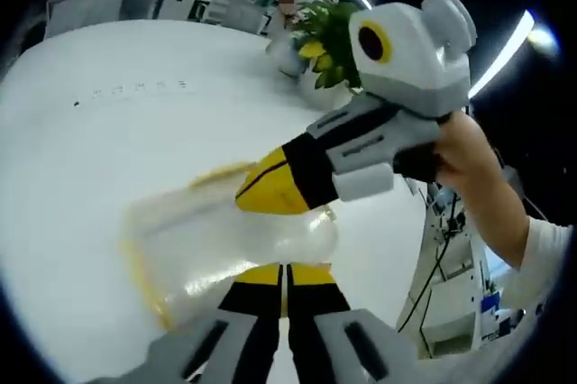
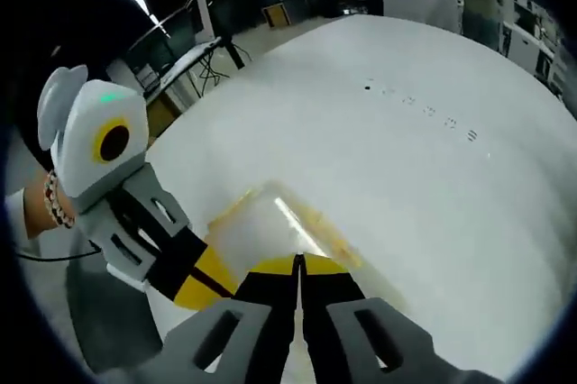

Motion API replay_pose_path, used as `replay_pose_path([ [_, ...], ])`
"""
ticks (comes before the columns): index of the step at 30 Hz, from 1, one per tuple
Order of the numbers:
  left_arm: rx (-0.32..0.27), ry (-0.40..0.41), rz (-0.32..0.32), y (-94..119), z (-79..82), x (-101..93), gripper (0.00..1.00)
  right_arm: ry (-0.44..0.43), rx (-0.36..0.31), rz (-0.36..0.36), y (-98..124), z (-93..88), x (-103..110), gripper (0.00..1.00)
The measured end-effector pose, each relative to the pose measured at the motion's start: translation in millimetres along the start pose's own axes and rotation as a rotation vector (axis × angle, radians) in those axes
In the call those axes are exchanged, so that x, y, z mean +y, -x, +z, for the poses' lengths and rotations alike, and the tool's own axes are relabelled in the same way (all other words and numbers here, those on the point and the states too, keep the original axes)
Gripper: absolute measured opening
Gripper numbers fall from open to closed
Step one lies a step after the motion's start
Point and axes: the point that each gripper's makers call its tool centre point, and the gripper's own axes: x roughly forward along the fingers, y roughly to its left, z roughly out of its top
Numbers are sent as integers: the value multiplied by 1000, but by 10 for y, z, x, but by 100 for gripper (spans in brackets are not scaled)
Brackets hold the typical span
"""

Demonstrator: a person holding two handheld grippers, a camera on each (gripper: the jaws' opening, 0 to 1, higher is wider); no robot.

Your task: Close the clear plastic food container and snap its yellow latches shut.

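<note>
White table (image 1: 81,150): clear container (image 1: 225,240), lid down.

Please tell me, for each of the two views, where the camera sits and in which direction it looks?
Left gripper view: rides on the left tongs, looks down along them at the clear container on the white table; the right tongs enter from the right, with a person's hand.
Right gripper view: rides on the right tongs, faces the container; the left tongs enter from the left.
Shared: container, table, both tongs pressing the lid, jaws shut.
</note>
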Motion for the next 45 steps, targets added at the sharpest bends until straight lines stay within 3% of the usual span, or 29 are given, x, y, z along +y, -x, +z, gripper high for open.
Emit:
replay_pose_path([
  [3,3,9,-17,1,-38,-36,0,-61,-26,3,7,52,-19,0],
  [9,8,-8,-5,18,-38,-10,0,-79,-122,-118,66,250,-281,0],
  [13,2,5,-17,21,-45,-29,0,-80,-44,-158,-35,106,-456,0],
  [16,-20,-15,-25,14,-38,-50,0,-119,-85,-143,-62,113,-449,0],
  [19,-15,-32,-20,24,-50,-72,0,-151,-80,-135,-39,101,-426,0],
  [20,-4,-57,-11,34,-56,-68,0,-141,-92,-132,-18,129,-400,0],
  [23,-61,-320,55,85,83,-20,0,25,-94,-107,61,229,-264,0],
  [25,-103,-414,40,122,140,-124,9,139,-64,-102,90,239,-190,6],
  [27,-116,-501,6,135,175,-219,25,208,-50,-76,108,270,-85,21],
  [29,-139,-538,31,146,229,-193,40,273,-5,-31,122,253,23,29],
  [30,-126,-575,36,143,198,-203,45,341,59,-7,110,283,-38,28],
  [32,-90,-675,24,121,102,-244,42,478,202,-11,144,169,-10,26],
  [34,-63,-773,50,88,57,-226,41,618,329,-14,152,63,-1,33],
  [36,-6,-871,96,38,6,-159,41,700,410,-23,105,50,-52,39],
  [37,0,-915,87,1,-15,-184,40,718,432,-15,75,26,-50,37],
  [41,39,-875,47,-73,-105,-192,34,712,505,35,-56,-111,6,29],
  [42,48,-875,55,-79,-113,-165,34,683,527,77,-28,-130,62,27],
  [43,46,-914,66,-74,-91,-152,35,694,506,41,-49,-63,16,29],
  [45,53,-939,68,-79,-80,-143,34,705,525,69,-36,-108,39,29],
])
